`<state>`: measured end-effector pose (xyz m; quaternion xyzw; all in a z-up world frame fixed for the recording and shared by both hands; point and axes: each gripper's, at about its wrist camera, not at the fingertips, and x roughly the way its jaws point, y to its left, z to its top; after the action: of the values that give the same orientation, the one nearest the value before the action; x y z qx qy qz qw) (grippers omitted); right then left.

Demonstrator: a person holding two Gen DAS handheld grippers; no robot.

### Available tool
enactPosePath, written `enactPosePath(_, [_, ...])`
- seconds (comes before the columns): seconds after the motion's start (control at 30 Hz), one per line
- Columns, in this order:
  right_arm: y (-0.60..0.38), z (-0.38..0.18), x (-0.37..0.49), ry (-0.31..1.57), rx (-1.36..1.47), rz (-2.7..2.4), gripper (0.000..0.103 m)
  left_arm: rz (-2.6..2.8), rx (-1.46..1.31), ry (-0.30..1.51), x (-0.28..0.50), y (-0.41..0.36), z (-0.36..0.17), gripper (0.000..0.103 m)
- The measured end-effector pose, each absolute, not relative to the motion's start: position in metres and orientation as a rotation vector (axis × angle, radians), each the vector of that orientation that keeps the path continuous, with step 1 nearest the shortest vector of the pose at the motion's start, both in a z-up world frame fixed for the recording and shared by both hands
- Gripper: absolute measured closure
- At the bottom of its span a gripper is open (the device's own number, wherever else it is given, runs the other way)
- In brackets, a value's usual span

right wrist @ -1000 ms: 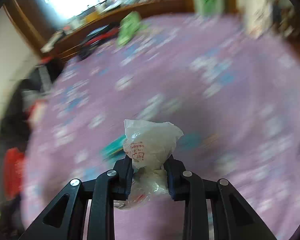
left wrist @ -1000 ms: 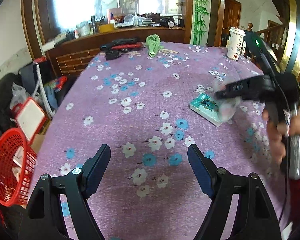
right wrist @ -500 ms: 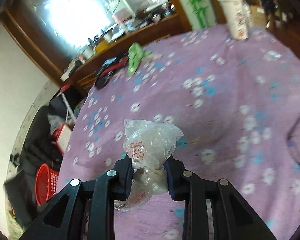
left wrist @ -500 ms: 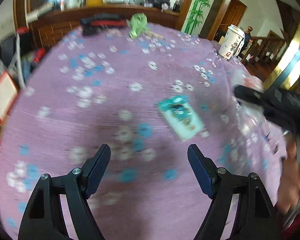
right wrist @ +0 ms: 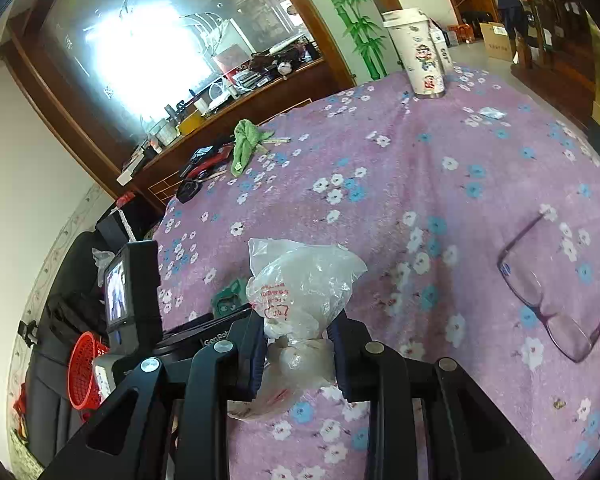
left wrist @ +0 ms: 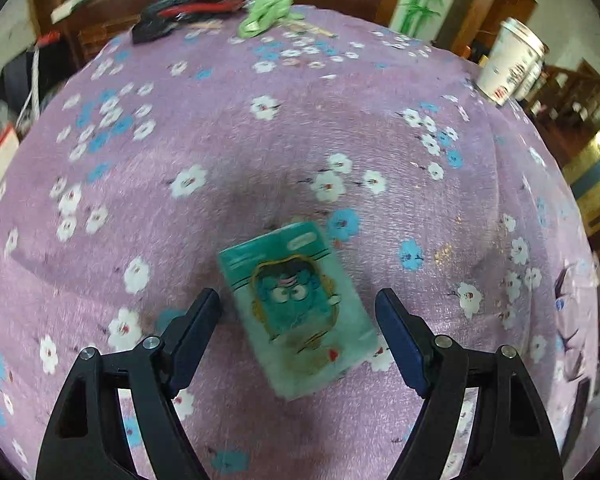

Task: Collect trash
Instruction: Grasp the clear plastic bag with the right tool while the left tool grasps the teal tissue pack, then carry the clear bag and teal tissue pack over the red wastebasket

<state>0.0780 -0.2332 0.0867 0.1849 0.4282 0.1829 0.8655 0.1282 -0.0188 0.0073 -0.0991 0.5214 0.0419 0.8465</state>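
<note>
Purple flowered tablecloth [left wrist: 260,152] fills your view, a red basket [right wrist: 85,372] off its edge at 8 o'clock in the right camera. Your right gripper [right wrist: 296,340] pinches a crumpled plastic bag [right wrist: 300,280]. Your left gripper [left wrist: 298,312] hangs spread around the teal tissue pack [left wrist: 296,304]: lower, close, then carry both to the basket.

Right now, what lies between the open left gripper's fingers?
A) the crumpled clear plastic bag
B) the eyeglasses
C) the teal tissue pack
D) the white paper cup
C: the teal tissue pack lies flat on the tablecloth between the open fingers of the left gripper, untouched.
</note>
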Motion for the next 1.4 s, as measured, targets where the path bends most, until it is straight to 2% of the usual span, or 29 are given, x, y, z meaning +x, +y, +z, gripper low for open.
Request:
enactPosePath(0.07, [-0.235,0.085,0.075,0.898,0.384,0.385,0.073,0.098,-0.167,1.078,0.125,-0.021,0.008,0.037])
enactPosePath(0.1, [-0.235,0.084,0.073,0.901,0.388,0.387,0.073,0.097,-0.147,1.065,0.122,-0.021,0.009,0.048])
enactPosePath(0.43, [-0.2,0.081,0.048,0.903,0.333,0.436,0.073,-0.038,-0.135,0.978,0.074,0.002,0.019,0.076])
enactPosePath(0.87, [-0.131,0.074,0.02,0.904,0.221,0.48,0.073,-0.052,-0.128,0.838,-0.014,0.051,0.06,0.078])
enactPosePath(1.4, [-0.025,0.072,-0.002,0.947,0.074,0.617,0.073,0.107,-0.219,0.744,-0.085,0.166,0.08,0.078])
